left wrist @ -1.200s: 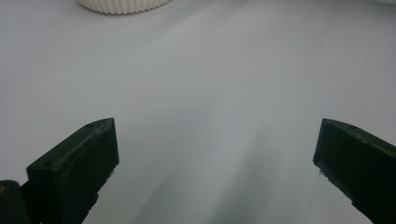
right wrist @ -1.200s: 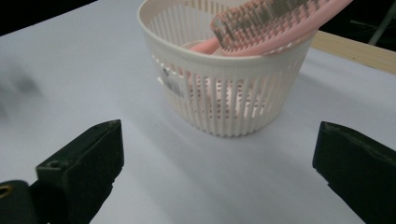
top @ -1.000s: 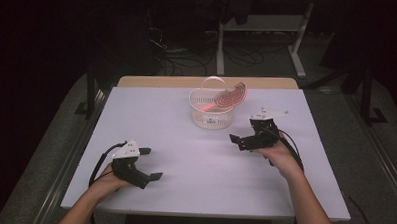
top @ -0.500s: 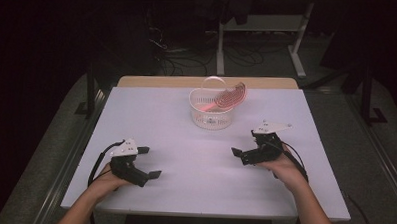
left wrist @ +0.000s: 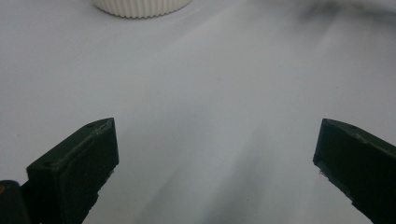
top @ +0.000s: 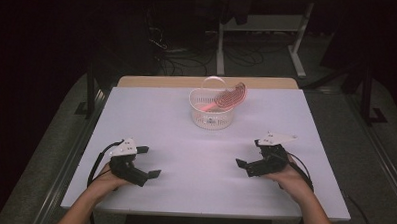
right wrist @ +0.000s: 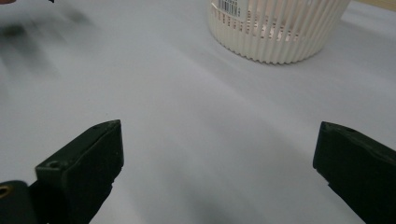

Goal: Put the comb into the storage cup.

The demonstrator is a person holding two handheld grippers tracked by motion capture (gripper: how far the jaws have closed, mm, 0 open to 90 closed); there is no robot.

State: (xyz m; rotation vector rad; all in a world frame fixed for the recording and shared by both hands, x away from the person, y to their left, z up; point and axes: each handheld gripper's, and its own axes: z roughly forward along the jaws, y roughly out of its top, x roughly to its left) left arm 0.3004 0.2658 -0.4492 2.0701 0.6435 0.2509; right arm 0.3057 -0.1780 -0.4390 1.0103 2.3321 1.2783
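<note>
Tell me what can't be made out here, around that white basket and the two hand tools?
- White basket: the high view is too small to name the pink ribbed thing leaning out of it.
- Its barcode label: cut off by the top edge of the right gripper view.
- Basket base: the rest cut off by the top edge of the left gripper view.
- Top right corner there: blurred.

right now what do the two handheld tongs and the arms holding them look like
Both tongs are black. The left tongs and right tongs each carry a pale grey three-cornered plate on top and trail a black cable back toward the forearm. In the gripper views the jaws are thick, matte black blocks with small screw holes. The forearms are bare, with no sleeves in sight.
</note>
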